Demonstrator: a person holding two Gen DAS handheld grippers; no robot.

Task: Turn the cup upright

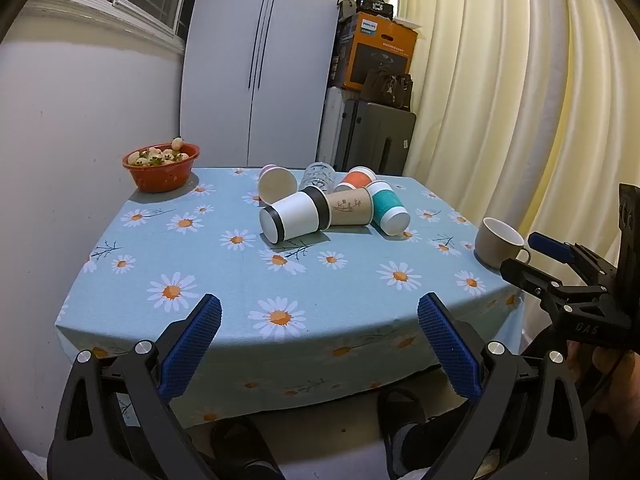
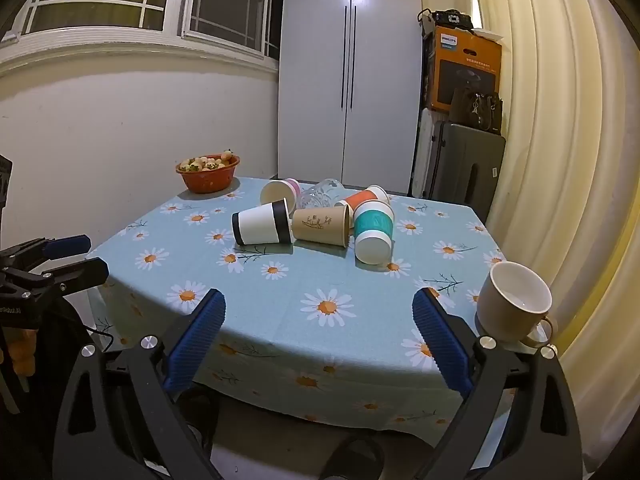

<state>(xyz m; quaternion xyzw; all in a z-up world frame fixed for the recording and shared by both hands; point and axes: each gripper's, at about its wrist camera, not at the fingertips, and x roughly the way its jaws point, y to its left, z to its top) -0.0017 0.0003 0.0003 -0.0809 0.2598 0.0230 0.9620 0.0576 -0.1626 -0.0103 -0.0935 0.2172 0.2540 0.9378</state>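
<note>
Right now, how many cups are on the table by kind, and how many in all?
Paper cups lying on their sides: 5: black-banded white, brown, teal, orange, pink.
Clear glass, tipped over: 1.
Mug, upright: 1.
Total: 7.

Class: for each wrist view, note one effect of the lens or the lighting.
Left wrist view: fisheye bends the tablecloth edge into a curve, and glare streaks the cabinet. Right wrist view: the curtain bows, and the teal cup casts a soft shadow.
</note>
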